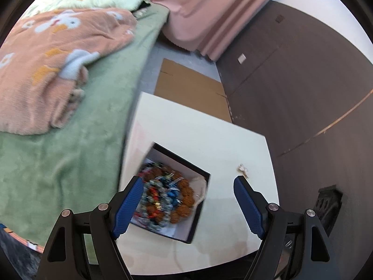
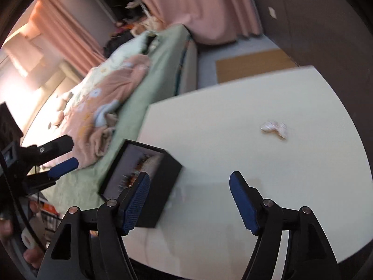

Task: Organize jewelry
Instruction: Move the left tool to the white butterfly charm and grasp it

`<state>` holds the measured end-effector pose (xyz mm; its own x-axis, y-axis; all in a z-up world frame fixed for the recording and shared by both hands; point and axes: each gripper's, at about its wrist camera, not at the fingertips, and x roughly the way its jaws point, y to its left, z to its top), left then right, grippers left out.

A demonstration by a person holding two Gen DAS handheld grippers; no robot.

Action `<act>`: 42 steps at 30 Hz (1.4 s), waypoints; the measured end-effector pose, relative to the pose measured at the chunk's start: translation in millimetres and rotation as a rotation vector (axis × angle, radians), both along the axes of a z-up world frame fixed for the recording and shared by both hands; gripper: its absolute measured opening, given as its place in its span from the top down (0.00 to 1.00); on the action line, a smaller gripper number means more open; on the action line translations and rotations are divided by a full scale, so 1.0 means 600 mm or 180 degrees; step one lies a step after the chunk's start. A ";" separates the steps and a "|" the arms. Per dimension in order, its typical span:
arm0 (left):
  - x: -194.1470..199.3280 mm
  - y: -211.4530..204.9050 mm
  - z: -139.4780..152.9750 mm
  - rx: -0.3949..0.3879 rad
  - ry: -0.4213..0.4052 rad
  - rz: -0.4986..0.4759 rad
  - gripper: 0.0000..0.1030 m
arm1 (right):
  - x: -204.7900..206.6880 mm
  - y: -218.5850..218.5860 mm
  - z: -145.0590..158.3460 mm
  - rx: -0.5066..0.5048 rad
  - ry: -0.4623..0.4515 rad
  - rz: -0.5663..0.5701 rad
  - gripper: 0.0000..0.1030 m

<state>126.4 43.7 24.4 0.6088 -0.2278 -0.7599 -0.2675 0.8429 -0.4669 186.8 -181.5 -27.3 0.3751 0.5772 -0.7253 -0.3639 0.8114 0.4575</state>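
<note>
Black box (image 1: 197, 212) sits near the table's bed-side edge, already heaped with bead bracelets (image 1: 165, 194). One small pale piece (image 2: 274, 128) lies loose on the cream table (image 2: 233, 107), well apart from the box, toward the wall side. Left gripper (image 1: 187, 206) hangs over the box, fingers wide, empty. Right gripper (image 2: 188, 204) also spread wide, empty, beside the box. Looks like the last pickup: right goes to the loose piece, low approach, narrow pinch, since it's small and flat. Both views blurred.

Both wrist views high, angled down at shared table (image 1: 186, 126) (image 2: 209, 140)
</note>
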 end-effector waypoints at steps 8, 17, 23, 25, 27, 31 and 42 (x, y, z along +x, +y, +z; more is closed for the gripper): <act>0.029 -0.054 -0.018 0.0025 0.0056 -0.0229 0.22 | 0.025 -0.122 0.004 0.0375 0.0138 -0.0415 0.31; 0.063 -0.103 -0.052 -0.0036 0.0152 -0.0346 0.22 | 0.037 -0.161 0.004 0.0302 0.0097 -0.0527 0.31; 0.087 -0.157 -0.074 -0.0042 0.0214 -0.0565 0.22 | 0.041 -0.206 0.001 0.0326 0.0122 -0.0671 0.31; 0.095 -0.175 -0.076 -0.0027 0.0217 -0.0646 0.22 | 0.042 -0.225 -0.003 0.0381 0.0155 -0.0735 0.31; 0.102 -0.183 -0.074 -0.0012 0.0209 -0.0689 0.22 | 0.045 -0.242 -0.005 0.0458 0.0191 -0.0815 0.31; 0.119 -0.199 -0.063 0.0023 0.0155 -0.0756 0.22 | 0.048 -0.260 -0.004 0.0514 0.0191 -0.0921 0.31; 0.141 -0.221 -0.070 0.0048 0.0135 -0.0846 0.22 | 0.057 -0.286 -0.008 0.0566 0.0216 -0.1123 0.31</act>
